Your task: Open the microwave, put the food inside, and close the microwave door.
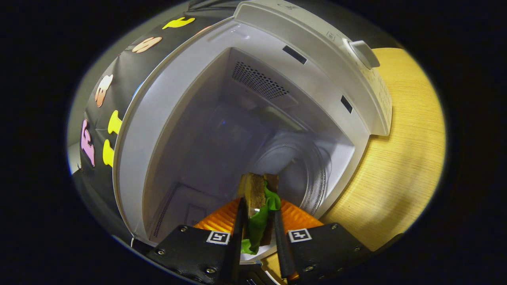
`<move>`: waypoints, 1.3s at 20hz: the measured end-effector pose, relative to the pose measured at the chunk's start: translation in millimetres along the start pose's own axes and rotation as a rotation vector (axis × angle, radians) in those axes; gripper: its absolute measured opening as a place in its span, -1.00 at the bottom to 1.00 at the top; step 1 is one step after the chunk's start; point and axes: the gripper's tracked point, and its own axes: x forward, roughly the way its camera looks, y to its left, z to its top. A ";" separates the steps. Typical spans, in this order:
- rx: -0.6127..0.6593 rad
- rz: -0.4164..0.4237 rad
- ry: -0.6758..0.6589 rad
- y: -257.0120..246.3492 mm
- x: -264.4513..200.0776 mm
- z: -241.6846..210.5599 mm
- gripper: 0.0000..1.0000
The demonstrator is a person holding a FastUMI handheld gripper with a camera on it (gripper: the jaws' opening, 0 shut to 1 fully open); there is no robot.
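Dim, sharp; strong fisheye bending; tabletop [400, 166] bright.

- The white plastic microwave [368, 99] is showing a smooth, faintly satin casing, with a raised grey knob [364, 53] looking like matt plastic.
- Its pale inner walls are looking like painted metal, smooth and softly glossy, with a perforated vent panel [259, 81].
- The clear round glass turntable [313, 174] is catching light, shiny and ribbed at the rim.
- The light wooden counter [400, 166] is showing fine straight grain and a matt finish.
- The black gripper [257, 233] is looking like matt, slightly textured plastic with bright metal screws, its fingers pressing on a rough brown bread sandwich with glossy green lettuce [259, 206].
- The orange ribbed plate [222, 219] is looking like shiny plastic.
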 end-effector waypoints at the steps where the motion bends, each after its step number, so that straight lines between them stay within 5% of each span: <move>1: -0.010 -0.014 0.000 -1.6 -2.6 0.2 -0.18; 2: -0.026 -0.026 0.003 -3.7 -1.7 -1.9 -0.07; 5: -0.073 -0.042 -0.006 -1.0 -13.1 1.1 0.74; 7: -0.147 -0.091 -0.021 -8.3 -21.0 5.3 0.91; 16: -0.372 -0.103 -0.023 2.3 -75.6 33.8 0.92; 26: -0.598 0.067 -0.054 65.3 -197.3 83.9 0.92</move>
